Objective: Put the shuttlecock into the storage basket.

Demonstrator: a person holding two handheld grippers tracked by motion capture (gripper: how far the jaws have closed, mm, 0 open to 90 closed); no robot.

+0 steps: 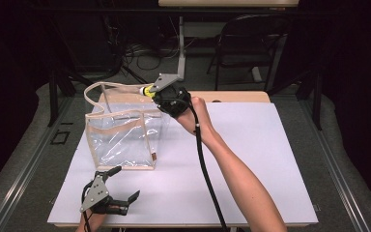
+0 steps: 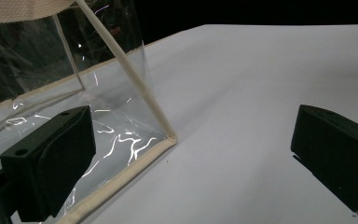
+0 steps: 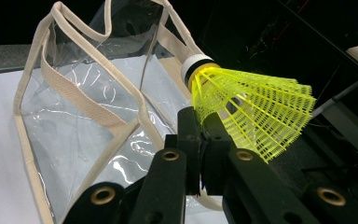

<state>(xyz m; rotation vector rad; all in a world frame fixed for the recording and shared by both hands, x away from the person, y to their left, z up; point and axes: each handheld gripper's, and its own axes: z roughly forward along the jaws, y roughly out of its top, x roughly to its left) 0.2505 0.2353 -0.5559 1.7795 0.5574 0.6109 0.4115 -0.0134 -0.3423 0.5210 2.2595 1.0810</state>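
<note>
A clear plastic tote bag (image 1: 123, 137) with cream trim and handles stands upright on the white table (image 1: 251, 159). My right gripper (image 1: 150, 92) hovers at the bag's far right top corner, shut on the skirt of a yellow shuttlecock (image 3: 247, 109) whose white cork points toward the bag's (image 3: 74, 121) opening. My left gripper (image 1: 125, 183) rests low near the table's front left, just in front of the bag, with its jaws wide open and nothing between them. In the left gripper view the bag's bottom corner (image 2: 170, 137) lies between and beyond the jaws.
A black chair (image 1: 251, 43) and a table leg with cables stand on the floor behind the table. The table's wooden back edge (image 1: 236, 96) shows beyond the white surface. The right forearm (image 1: 241, 179) crosses the table diagonally, trailing a black cable.
</note>
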